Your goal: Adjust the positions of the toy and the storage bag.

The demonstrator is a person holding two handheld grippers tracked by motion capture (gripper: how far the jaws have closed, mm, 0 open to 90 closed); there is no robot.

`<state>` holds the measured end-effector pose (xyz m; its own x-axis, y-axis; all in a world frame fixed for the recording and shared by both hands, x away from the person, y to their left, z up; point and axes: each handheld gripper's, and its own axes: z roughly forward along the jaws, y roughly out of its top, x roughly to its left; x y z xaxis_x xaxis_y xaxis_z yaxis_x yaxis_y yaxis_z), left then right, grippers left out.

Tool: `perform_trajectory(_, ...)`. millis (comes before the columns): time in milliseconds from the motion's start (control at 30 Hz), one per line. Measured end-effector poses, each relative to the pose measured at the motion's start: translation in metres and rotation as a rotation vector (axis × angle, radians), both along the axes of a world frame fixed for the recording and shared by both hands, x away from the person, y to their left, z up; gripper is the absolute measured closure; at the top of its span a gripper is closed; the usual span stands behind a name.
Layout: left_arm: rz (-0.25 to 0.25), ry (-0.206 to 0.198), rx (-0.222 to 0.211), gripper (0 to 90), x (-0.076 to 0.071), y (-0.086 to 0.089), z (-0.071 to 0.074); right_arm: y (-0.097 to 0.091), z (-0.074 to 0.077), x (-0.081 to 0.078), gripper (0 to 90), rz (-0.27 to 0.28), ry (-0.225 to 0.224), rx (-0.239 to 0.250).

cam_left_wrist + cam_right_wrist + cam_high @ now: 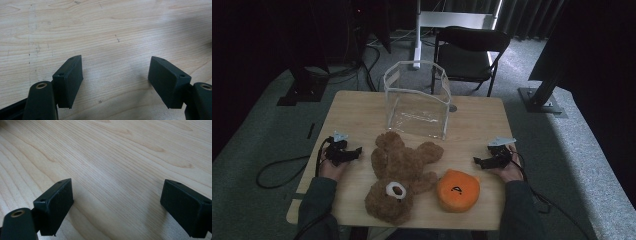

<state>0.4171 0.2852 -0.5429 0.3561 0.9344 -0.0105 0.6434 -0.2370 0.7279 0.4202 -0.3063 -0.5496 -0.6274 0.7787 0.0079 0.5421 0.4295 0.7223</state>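
Brown teddy bear [399, 175] sprawls mid-surface [472, 125], orange plush [458, 190] just beside it; left claw [357, 151] and right claw [477, 161] both gape wide, gripping nothing.

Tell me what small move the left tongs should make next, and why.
Probably slide the left tongs sideways toward the brown teddy bear. Their jaws stand wide open over bare wood with nothing between them, and the bear lies just beside them, nearer than the orange plush. The clear bin behind it stands empty, which looks like the place for the toys.
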Motion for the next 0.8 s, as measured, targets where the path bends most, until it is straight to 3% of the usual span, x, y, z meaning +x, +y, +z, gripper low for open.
perform_trajectory(400, 0.000, -0.001, 0.013, 28.5, -0.0007, -0.0017, -0.0001, -0.0006, 0.0002, -0.0012, 13.4, -0.005, -0.003, 0.005)
perform_trajectory(567, -0.001, -0.001, 0.022, 28.5, -0.0010, -0.0024, -0.0002, -0.0020, 0.0005, -0.0018, 19.0, -0.032, -0.013, 0.013)
perform_trajectory(800, 0.001, -0.001, 0.009, 28.5, -0.0014, -0.0014, -0.0002, -0.0010, 0.0011, -0.0023, 19.8, -0.054, -0.008, 0.012)
